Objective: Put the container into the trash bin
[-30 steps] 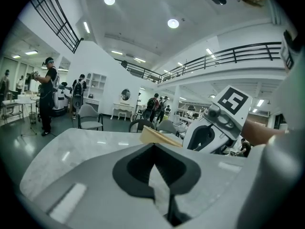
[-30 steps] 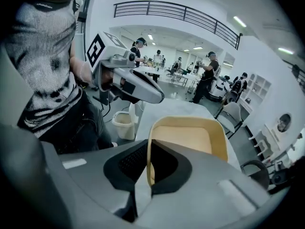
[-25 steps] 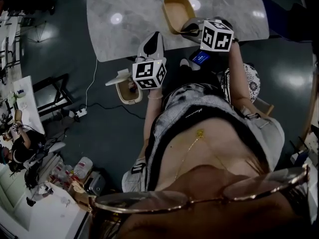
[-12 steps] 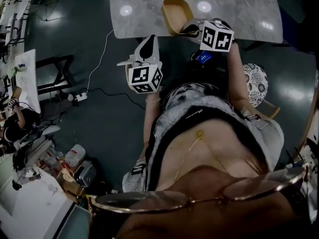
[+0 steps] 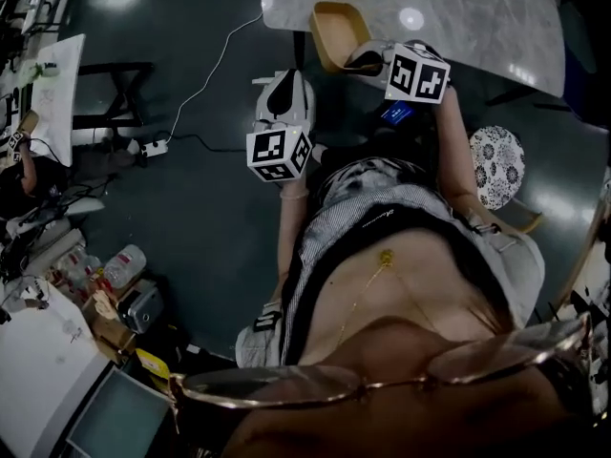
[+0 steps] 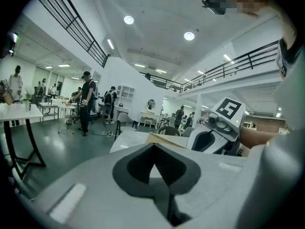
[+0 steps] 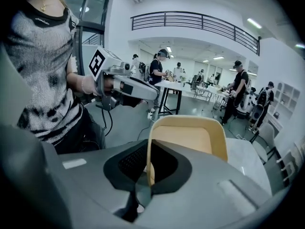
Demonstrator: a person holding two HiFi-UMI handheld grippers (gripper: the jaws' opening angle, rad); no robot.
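R hand-held gripper (image 7: 144, 171) pinching tan container (image 7: 190, 137) rim, L hand-held gripper (image 6: 153, 175) pressed shut, empty, container at marble table (image 5: 468, 12) edge

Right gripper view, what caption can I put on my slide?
Right gripper shut on the rim of the tan container, left gripper close by.

smooth matt container (image 5: 336, 29), glossy marble tbl (image 5: 458, 12)

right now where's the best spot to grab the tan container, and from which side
Grip the tan container by its thin side wall at the rim, coming from the person's near side, one jaw inside and one outside. It is a shallow open tray that looks too wide to span. The right gripper pinches that wall this way.
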